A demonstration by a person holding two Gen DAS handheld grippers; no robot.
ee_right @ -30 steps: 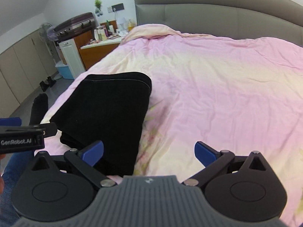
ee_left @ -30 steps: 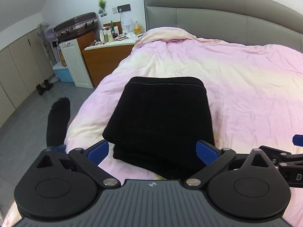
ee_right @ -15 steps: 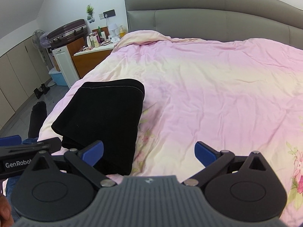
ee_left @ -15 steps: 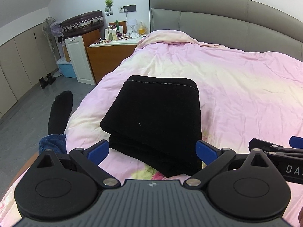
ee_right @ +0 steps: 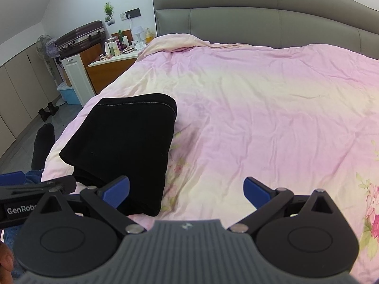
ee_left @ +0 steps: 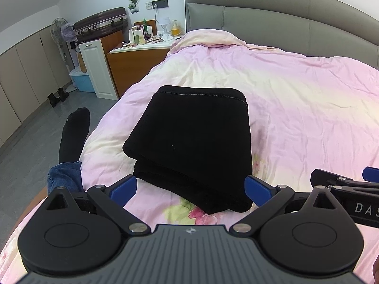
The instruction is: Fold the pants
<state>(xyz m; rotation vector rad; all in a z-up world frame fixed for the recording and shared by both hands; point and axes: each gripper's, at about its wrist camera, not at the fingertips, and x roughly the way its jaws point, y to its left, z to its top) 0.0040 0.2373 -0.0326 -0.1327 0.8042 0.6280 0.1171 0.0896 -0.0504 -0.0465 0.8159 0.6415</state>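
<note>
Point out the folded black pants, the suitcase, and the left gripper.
folded black pants (ee_left: pixel 194 139), left wrist view, middle of the top layer.
suitcase (ee_left: pixel 100 22), left wrist view, its side face.
left gripper (ee_left: pixel 190 185), left wrist view, midway between its open blue fingertips.

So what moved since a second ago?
Both grippers, left and right, backed off and rose a little from the pants, so more of the room shows. Both stayed open and empty. The folded pants stayed put on the bed.
</note>
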